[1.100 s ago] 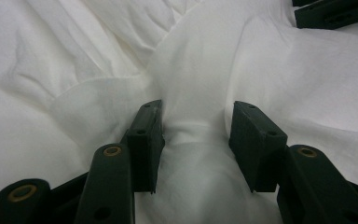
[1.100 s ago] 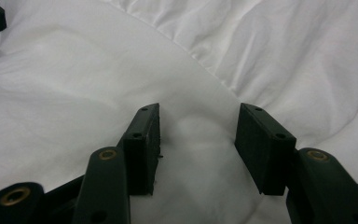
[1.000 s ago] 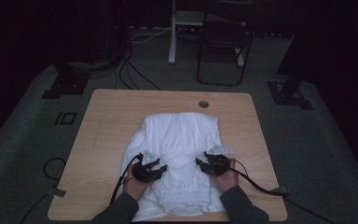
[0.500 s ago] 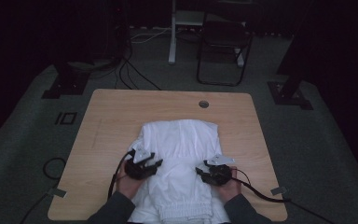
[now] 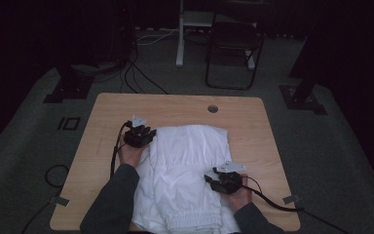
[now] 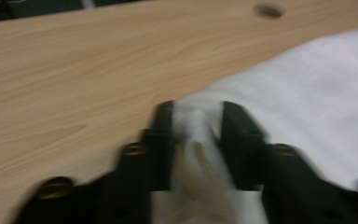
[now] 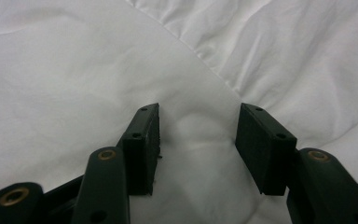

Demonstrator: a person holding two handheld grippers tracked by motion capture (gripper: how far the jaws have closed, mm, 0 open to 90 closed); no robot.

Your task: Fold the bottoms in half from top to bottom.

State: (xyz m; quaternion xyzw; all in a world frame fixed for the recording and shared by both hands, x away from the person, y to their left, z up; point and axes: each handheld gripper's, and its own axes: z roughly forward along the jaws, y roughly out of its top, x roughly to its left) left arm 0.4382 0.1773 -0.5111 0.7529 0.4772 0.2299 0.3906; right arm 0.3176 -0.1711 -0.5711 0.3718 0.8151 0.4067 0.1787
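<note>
My right gripper point(image 5: 223, 179) at 5 o'clock on table, over white garment point(image 5: 190, 161); jaws stand apart, cloth under them, nothing pinched. Garment lies mid-table, waistband at near edge, spread toward 12. My left gripper point(image 5: 140, 136) at 10 o'clock, at garment's far left corner; jaws just closed, now clamped on bunched fold of cloth point(image 6: 193, 135), bare wood beside it. Table point(image 5: 175, 105) pale wood, round hole point(image 5: 213, 108) near far edge at 1 o'clock. Beyond table, folding chair point(image 5: 233, 44) on dark carpet.
</note>
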